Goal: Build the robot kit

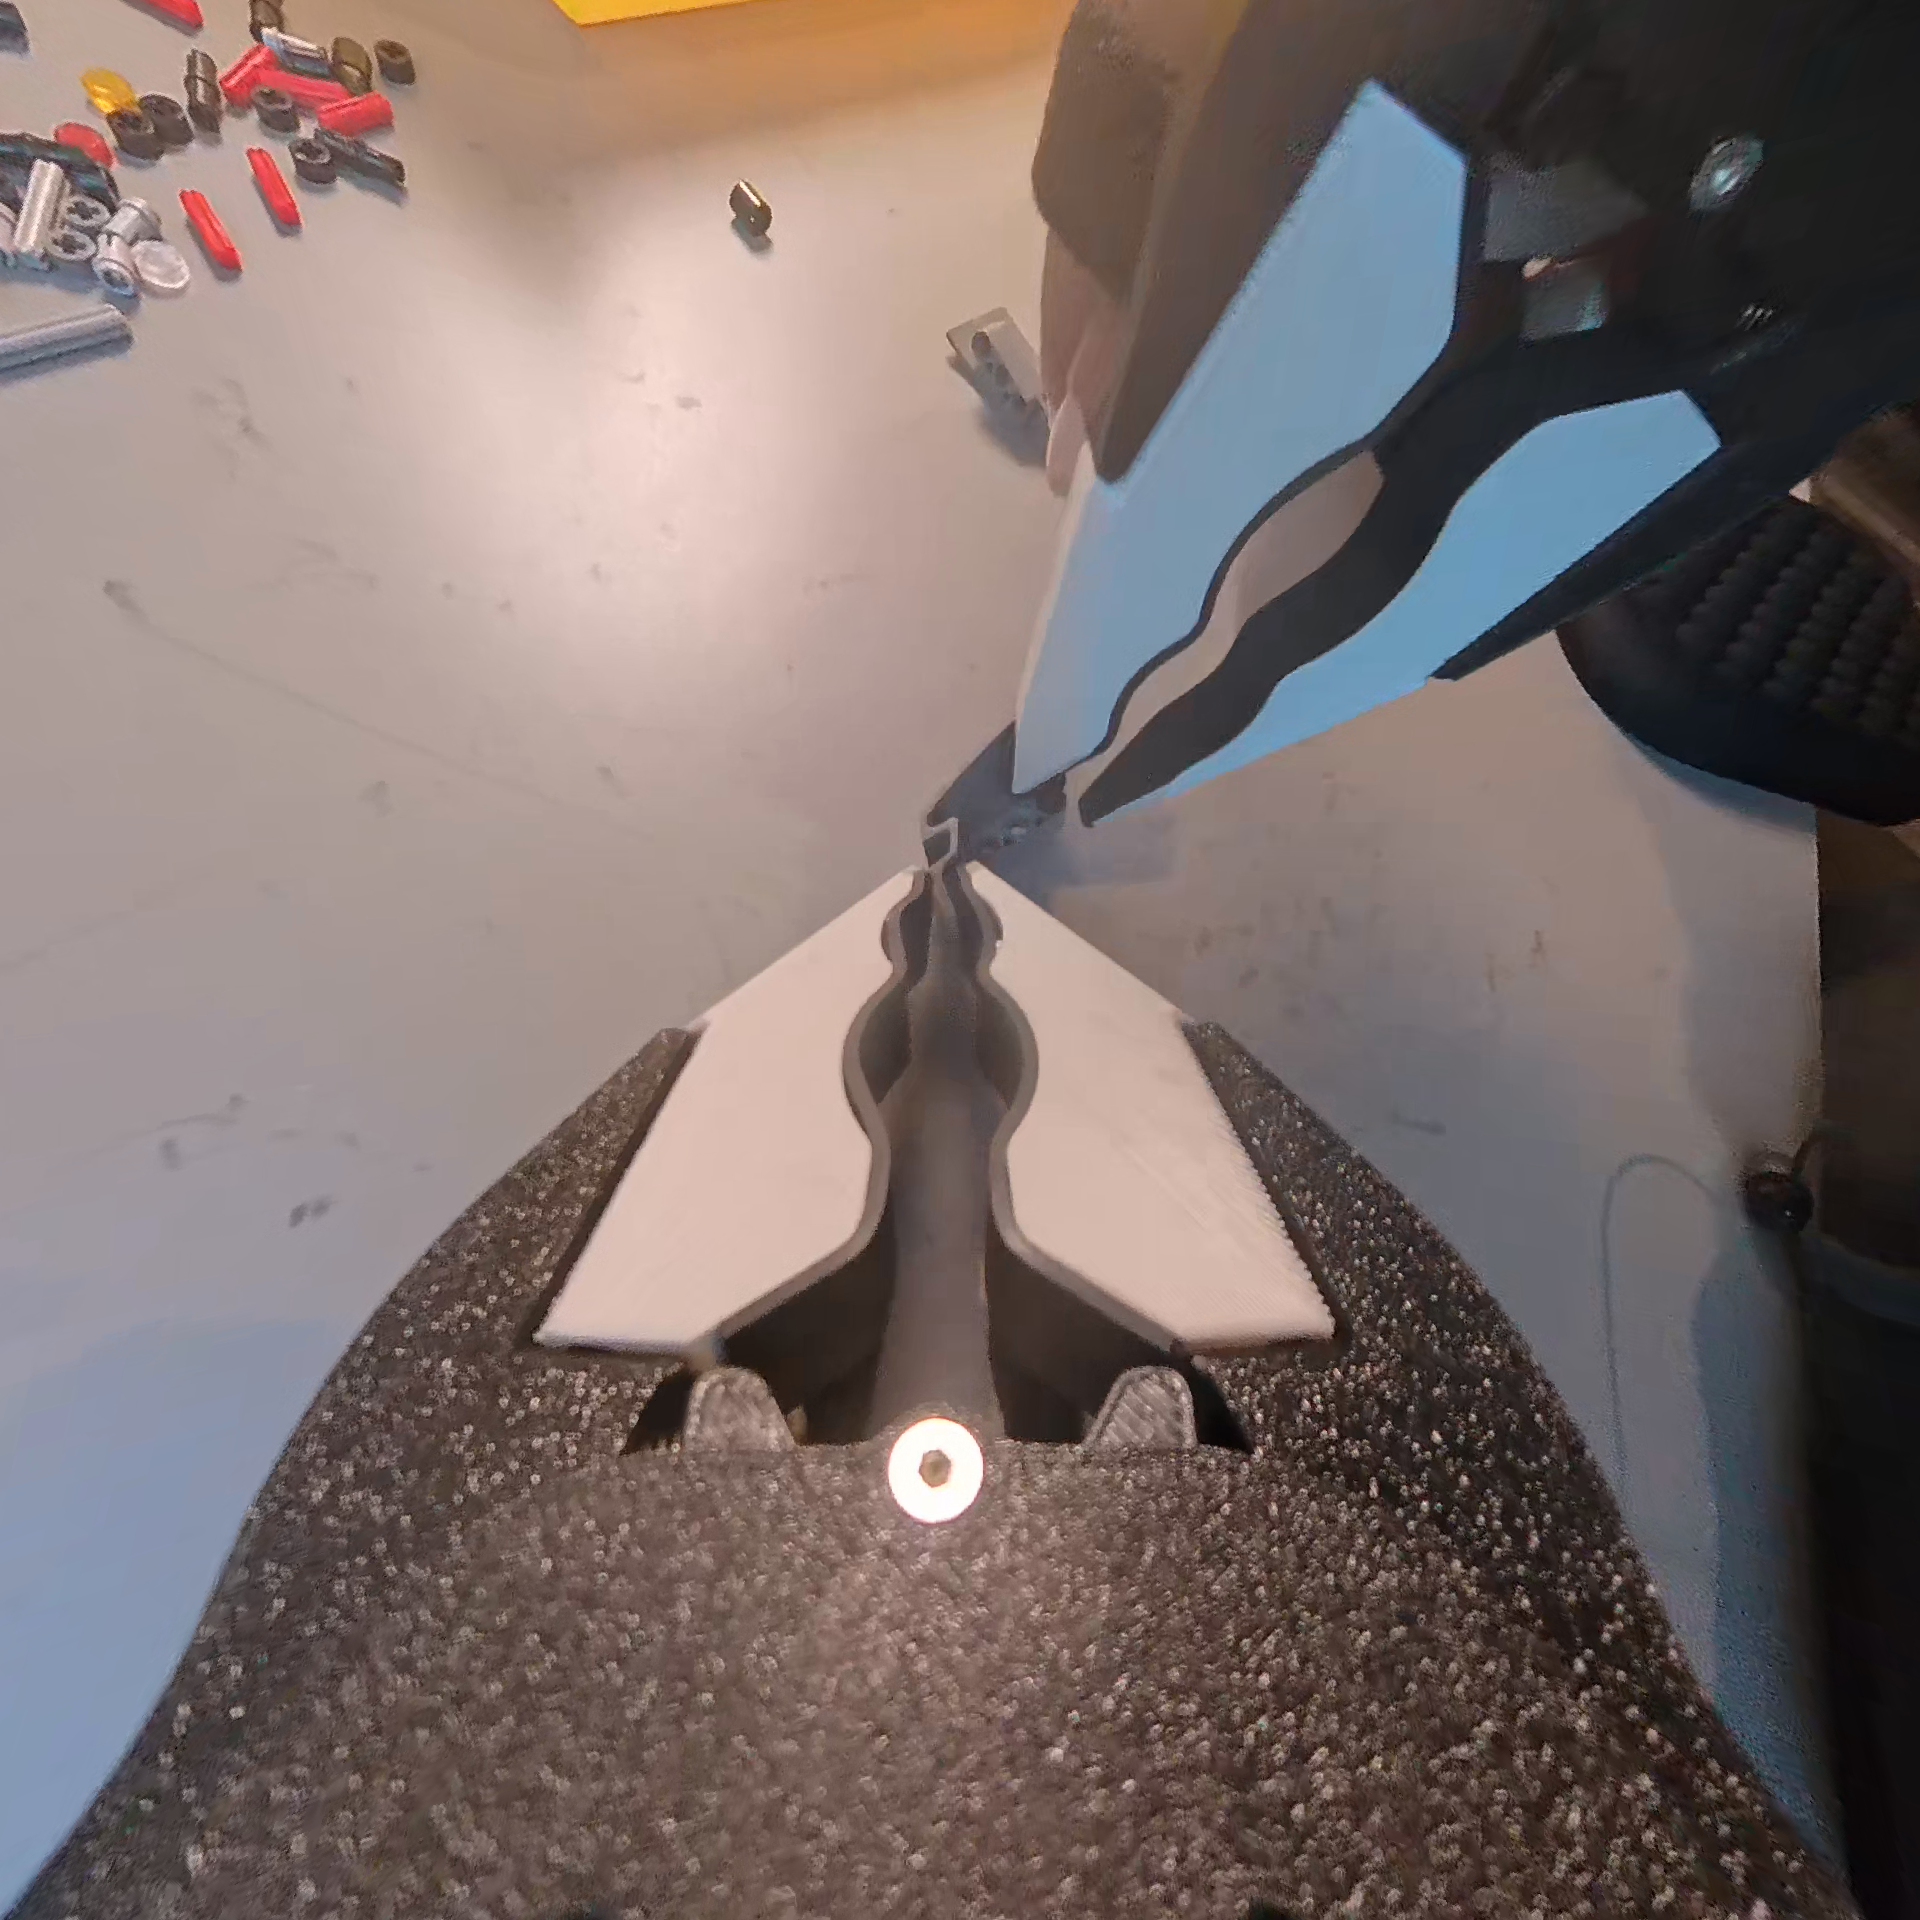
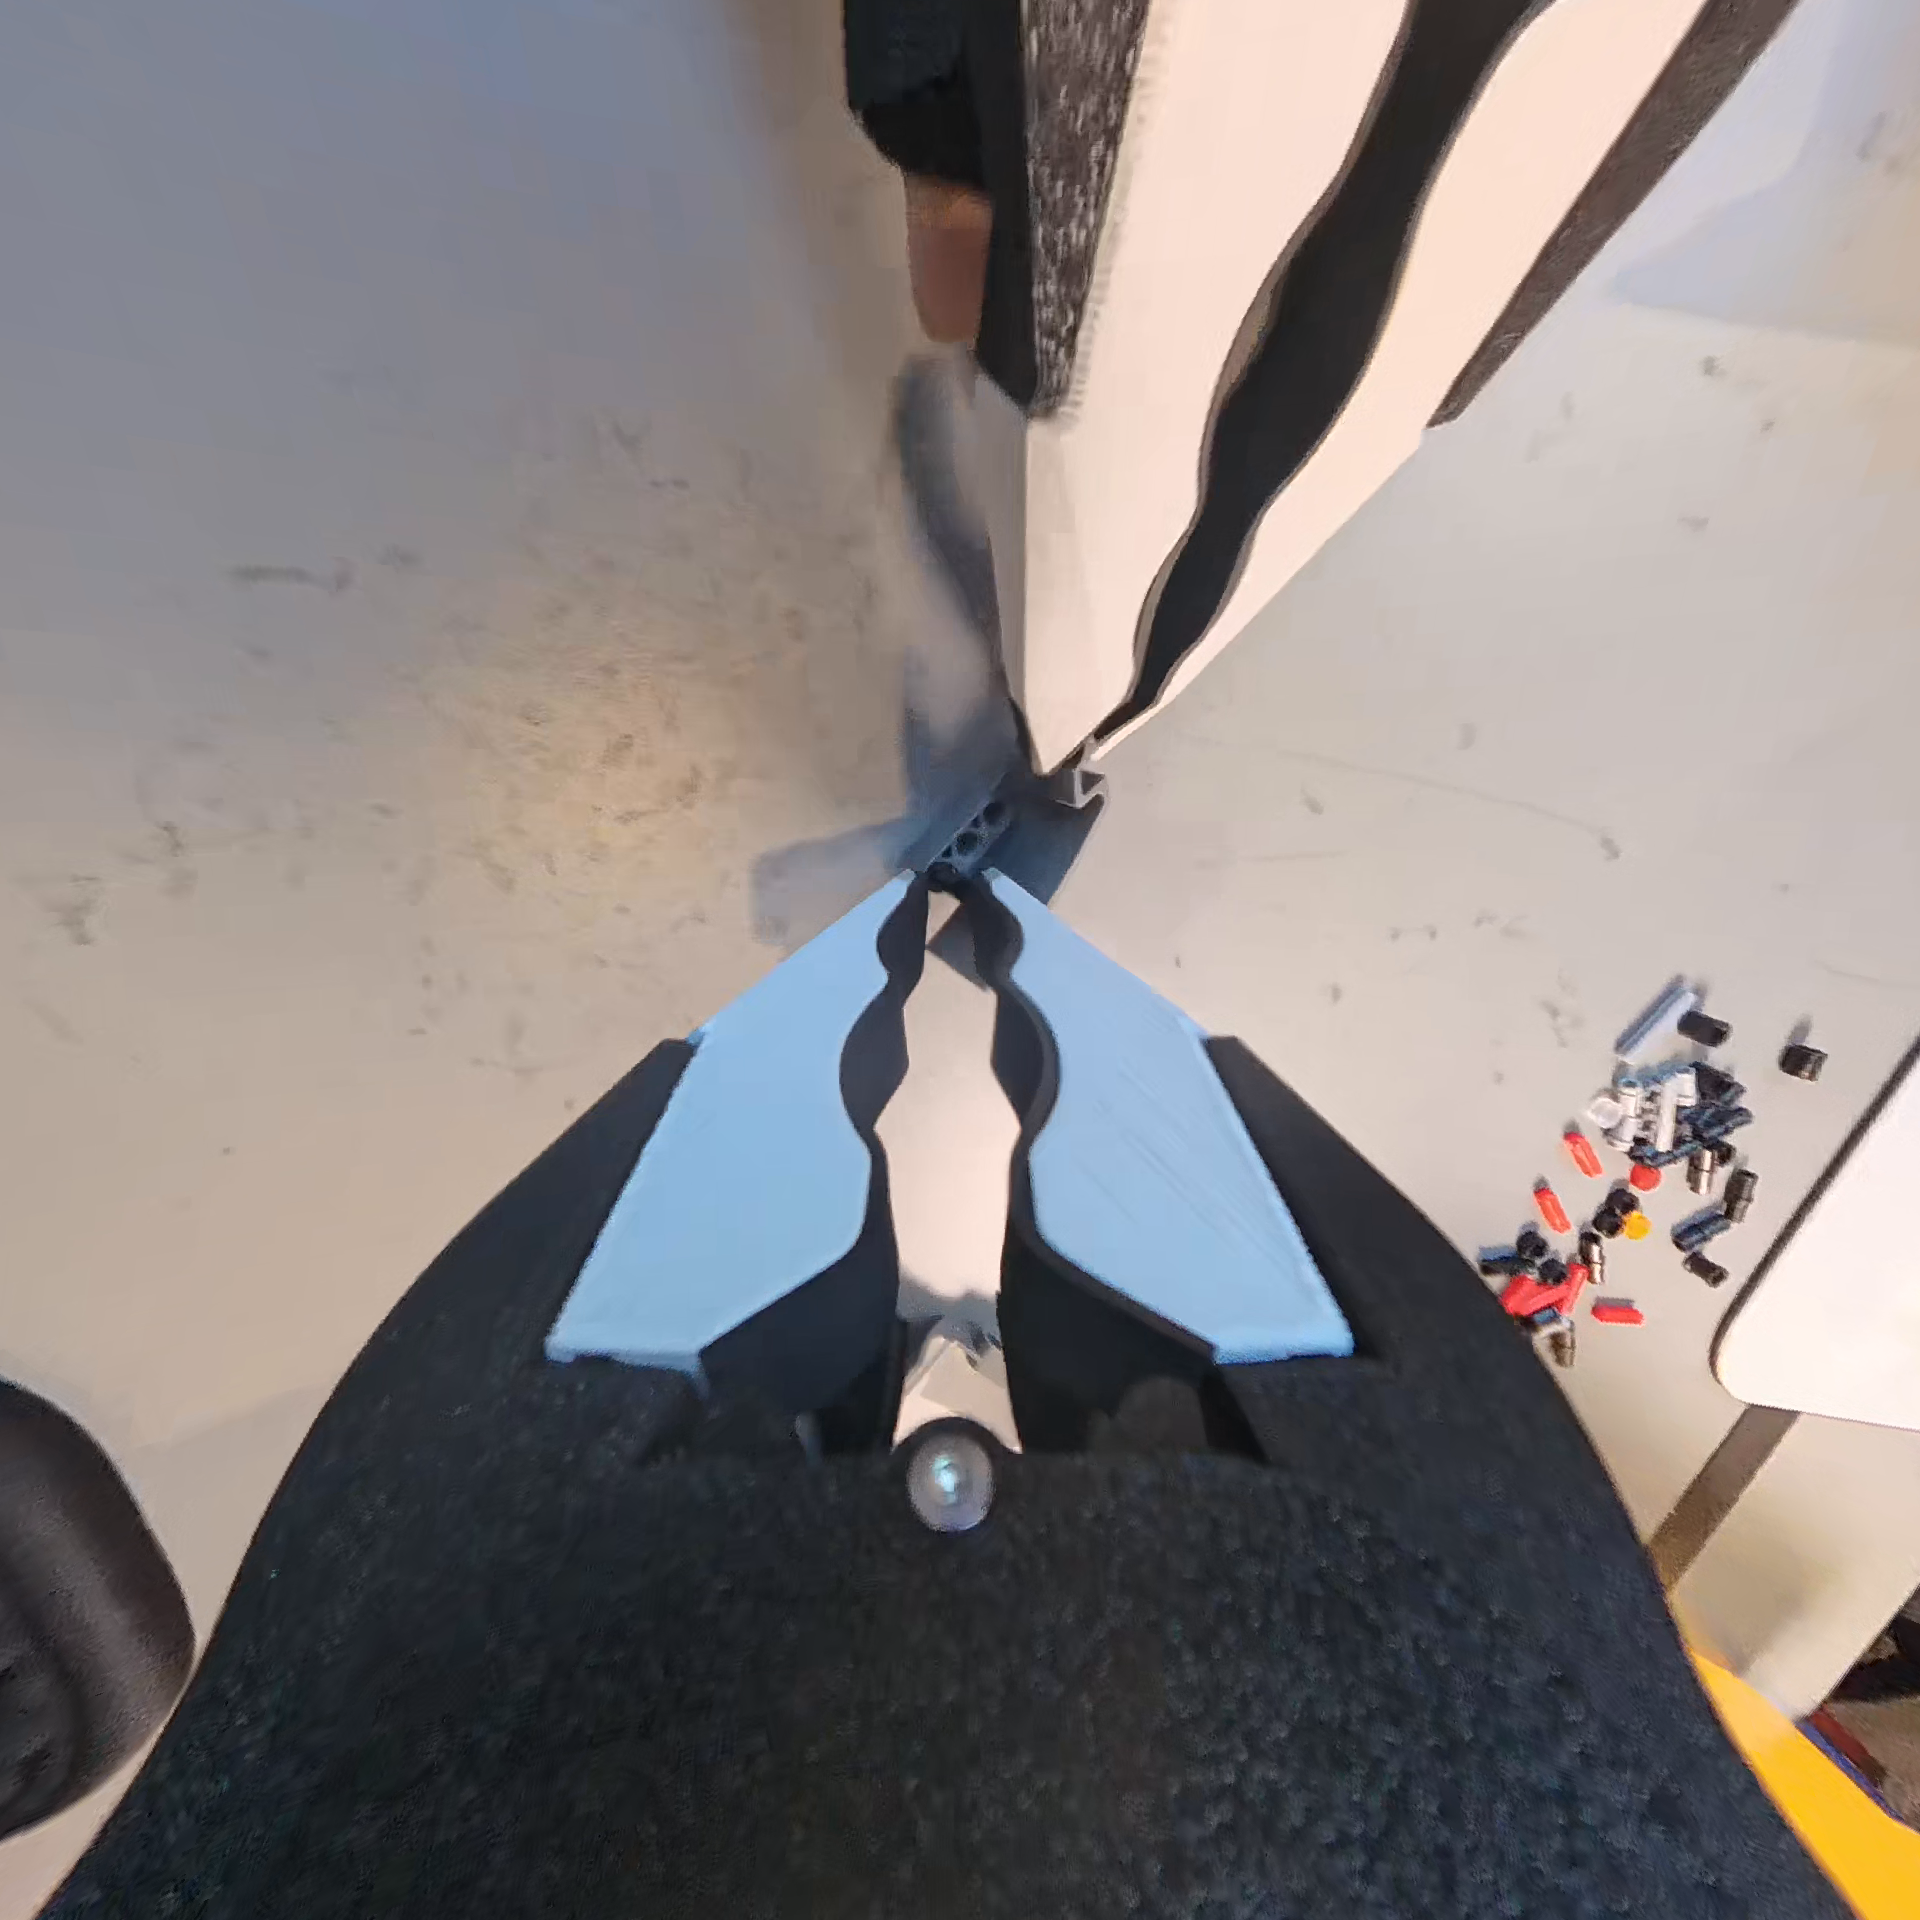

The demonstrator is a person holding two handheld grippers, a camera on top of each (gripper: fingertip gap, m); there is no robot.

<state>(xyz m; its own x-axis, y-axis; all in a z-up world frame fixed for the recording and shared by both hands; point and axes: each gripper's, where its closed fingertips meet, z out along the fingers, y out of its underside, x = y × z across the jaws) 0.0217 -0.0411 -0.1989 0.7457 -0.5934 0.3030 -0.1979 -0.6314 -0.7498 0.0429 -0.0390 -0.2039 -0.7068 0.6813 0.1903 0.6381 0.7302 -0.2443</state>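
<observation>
Small perforated piece (image 1: 997,816) on table (image 1: 520,727) between both gripper tips, loose parts pile (image 1: 197,135) far left

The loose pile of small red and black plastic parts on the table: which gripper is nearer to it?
Neither clearly: both grippers meet at one small grey holed part, well away from the pile. The left gripper and the right gripper both grip that part.

Your right gripper (image 2: 951,878) pinches a small dark grey beam (image 2: 982,828) over the tabletop (image 2: 416,623); your left gripper (image 2: 1070,764) clamps its far end; loose small parts (image 2: 1631,1184) lie near the right edge.
</observation>
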